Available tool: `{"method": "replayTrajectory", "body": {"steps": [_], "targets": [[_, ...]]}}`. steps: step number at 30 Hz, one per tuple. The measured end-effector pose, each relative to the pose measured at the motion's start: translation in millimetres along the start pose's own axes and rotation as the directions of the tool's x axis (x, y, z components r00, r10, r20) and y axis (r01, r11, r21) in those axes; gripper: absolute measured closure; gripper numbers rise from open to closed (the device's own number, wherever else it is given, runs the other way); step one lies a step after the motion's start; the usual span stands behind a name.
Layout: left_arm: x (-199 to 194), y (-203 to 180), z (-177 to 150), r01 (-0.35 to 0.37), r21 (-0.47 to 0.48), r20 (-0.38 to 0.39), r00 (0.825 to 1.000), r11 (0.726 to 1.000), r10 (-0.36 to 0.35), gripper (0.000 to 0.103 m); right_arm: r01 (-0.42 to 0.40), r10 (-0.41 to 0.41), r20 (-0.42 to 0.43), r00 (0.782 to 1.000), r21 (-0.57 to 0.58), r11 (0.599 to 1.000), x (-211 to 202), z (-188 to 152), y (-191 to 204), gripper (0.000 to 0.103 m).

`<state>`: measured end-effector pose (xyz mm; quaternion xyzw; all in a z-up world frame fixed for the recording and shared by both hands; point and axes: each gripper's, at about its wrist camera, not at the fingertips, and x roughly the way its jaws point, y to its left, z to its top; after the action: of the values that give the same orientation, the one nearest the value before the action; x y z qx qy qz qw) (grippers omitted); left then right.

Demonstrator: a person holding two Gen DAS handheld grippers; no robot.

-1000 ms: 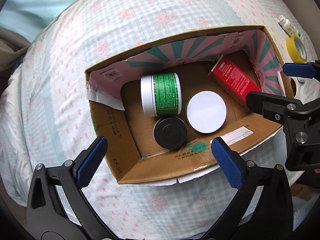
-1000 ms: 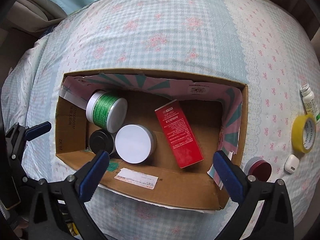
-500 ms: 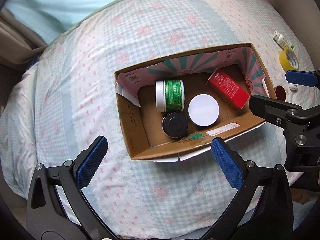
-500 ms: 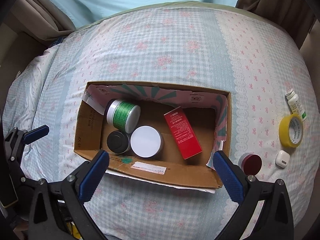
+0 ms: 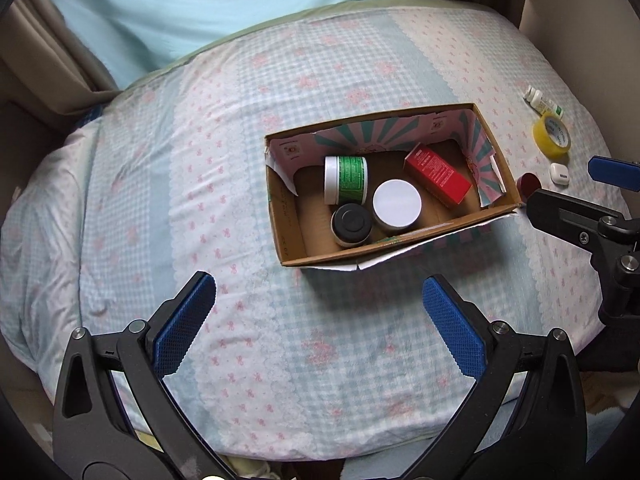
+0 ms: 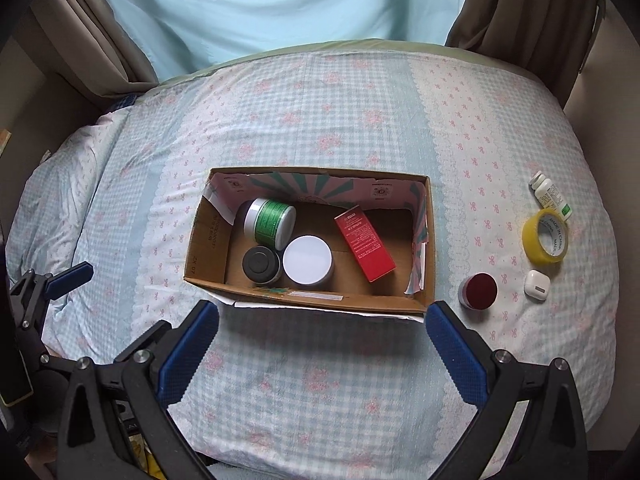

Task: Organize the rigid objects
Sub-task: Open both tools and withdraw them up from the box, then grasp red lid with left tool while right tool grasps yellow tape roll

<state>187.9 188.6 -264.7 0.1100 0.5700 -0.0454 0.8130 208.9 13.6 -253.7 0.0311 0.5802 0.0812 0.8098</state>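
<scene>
Checked bedspread (image 6: 320,128) carries a cardboard box (image 6: 208,248), curtains (image 6: 100,32) behind

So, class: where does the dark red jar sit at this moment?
In the right wrist view, the dark red jar sits on the bedspread, just right of the cardboard box, with the white earbud case to its right.

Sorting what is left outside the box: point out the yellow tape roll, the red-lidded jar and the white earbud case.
yellow tape roll (image 6: 534,248): right wrist view, on its outer band.
red-lidded jar (image 6: 481,289): right wrist view, on the middle of its lid.
white earbud case (image 6: 536,285): right wrist view, on its top face.
</scene>
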Motion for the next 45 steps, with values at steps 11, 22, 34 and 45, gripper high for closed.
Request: {"method": "replayTrajectory", "body": {"steps": [11,22,34,45], "targets": [[-41,-30,-9,0.091,-0.047,0.080,0.993,0.995,-0.087,0.000,0.093,-0.097,0.074,0.993,0.055,0.994,-65,-40,-31,0.000],[-65,-119,-2,0.092,-0.087,0.148,0.986,0.992,-0.079,0.000,0.103,-0.119,0.169,0.978,0.101,0.990,-107,-58,-130,0.000],[-58,-253,10,0.072,-0.173,0.193,0.980,0.982,-0.038,0.000,0.142,-0.133,0.199,0.971,-0.030,0.989,-101,-57,-265,0.000],[44,-320,13,0.119,-0.176,0.077,0.991,0.977,-0.107,0.000,0.122,-0.110,0.137,0.984,-0.082,0.989,-13,-28,-332,0.000]]}}
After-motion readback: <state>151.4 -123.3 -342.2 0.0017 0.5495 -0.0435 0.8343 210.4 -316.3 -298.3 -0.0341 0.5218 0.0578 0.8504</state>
